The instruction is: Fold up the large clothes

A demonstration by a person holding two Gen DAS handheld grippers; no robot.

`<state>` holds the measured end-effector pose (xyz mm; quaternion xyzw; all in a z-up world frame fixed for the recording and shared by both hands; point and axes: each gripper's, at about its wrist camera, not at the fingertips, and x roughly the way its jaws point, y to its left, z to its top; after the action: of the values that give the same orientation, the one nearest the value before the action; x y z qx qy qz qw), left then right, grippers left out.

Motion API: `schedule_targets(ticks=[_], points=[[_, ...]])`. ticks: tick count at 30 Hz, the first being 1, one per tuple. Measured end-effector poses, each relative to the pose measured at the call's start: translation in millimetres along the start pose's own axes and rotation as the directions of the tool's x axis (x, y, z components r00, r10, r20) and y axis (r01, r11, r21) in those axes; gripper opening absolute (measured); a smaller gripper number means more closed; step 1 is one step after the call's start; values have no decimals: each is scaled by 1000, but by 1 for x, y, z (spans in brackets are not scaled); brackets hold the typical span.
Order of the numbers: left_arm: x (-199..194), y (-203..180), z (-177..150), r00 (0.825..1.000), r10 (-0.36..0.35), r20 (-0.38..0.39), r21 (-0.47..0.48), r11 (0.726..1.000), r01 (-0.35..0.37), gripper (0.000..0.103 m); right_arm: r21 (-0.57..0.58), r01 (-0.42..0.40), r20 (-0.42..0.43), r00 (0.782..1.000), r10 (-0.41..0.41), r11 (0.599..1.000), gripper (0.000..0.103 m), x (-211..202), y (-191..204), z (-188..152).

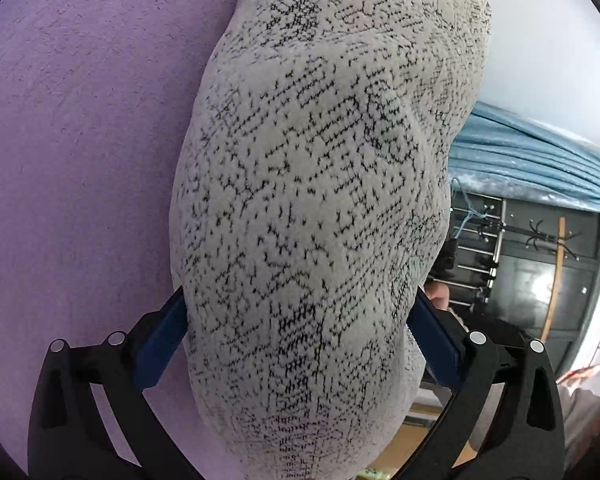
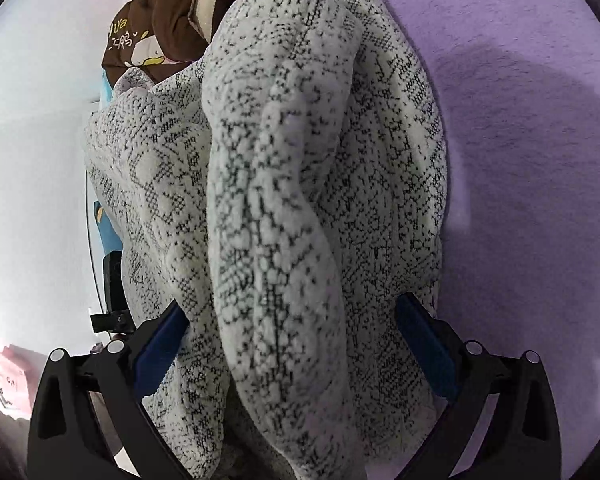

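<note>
The left gripper (image 1: 298, 332) stood spread wide around a thick bundle of the speckled knit garment (image 1: 320, 200) over the purple tabletop (image 1: 80, 140); whether its pads pressed the cloth could not be told. The right gripper (image 2: 292, 328) straddled the garment's twisted folds alike. Lowering both ends evenly would likely keep the fold square. Only the right view showed a brown printed cloth (image 2: 148, 40); only the left, blue curtains (image 1: 532, 160).

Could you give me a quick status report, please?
Left tool and right tool wide open, sweater bunched between their fingers. Purple surface beneath. Nothing blocking.
</note>
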<state>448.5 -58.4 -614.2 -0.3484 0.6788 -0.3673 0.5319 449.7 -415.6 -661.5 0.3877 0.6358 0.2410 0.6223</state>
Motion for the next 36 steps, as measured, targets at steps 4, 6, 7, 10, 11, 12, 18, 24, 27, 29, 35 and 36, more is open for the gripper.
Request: schedule_targets(ticks=[4, 6, 7, 10, 11, 12, 18, 24, 27, 29, 35, 36], points=[[-1, 6, 4, 1000, 2, -8, 7, 1000, -2, 97, -2, -23, -18, 1000, 23, 1000, 92, -1, -3, 1], [2, 3, 7, 1000, 17, -9, 18, 1000, -17, 97, -20, -38, -28, 999, 37, 999, 82, 3, 6, 10], [1, 3, 7, 1000, 13, -13, 10, 1000, -13, 97, -17, -41, -39, 998, 40, 999, 81, 5, 8, 11], [11, -5, 13, 1000, 3, -29, -9, 1000, -4, 97, -6, -35, -61, 998, 34, 999, 81, 11, 11, 16], [14, -7, 16, 999, 4, -35, -9, 1000, -5, 97, 4, -35, -69, 997, 35, 999, 81, 15, 12, 18], [17, -9, 18, 999, 4, -39, -11, 1000, -4, 97, 14, -36, -78, 996, 37, 999, 82, 15, 10, 16], [22, -14, 23, 999, 3, -34, -8, 1000, -3, 90, 9, -53, -58, 997, 54, 999, 71, 21, 22, 15], [14, -23, 13, 1000, -11, -11, 11, 1000, 11, 84, -19, -109, -18, 994, 109, 994, 48, 9, 34, 4], [12, -31, 5, 1000, -13, 1, 39, 999, 13, 83, -12, -108, -3, 994, 108, 994, 47, 2, 31, -7], [9, -35, 2, 1000, -14, 4, 50, 999, 14, 83, -24, -113, 14, 993, 114, 993, 47, -4, 35, -15], [4, -67, -14, 1000, -8, -11, 135, 991, 9, 83, -57, -151, 49, 987, 154, 987, 44, -27, 52, -40], [4, -75, -19, 1000, -9, -14, 147, 989, 11, 83, -59, -153, 55, 986, 156, 986, 44, -34, 56, -48]])
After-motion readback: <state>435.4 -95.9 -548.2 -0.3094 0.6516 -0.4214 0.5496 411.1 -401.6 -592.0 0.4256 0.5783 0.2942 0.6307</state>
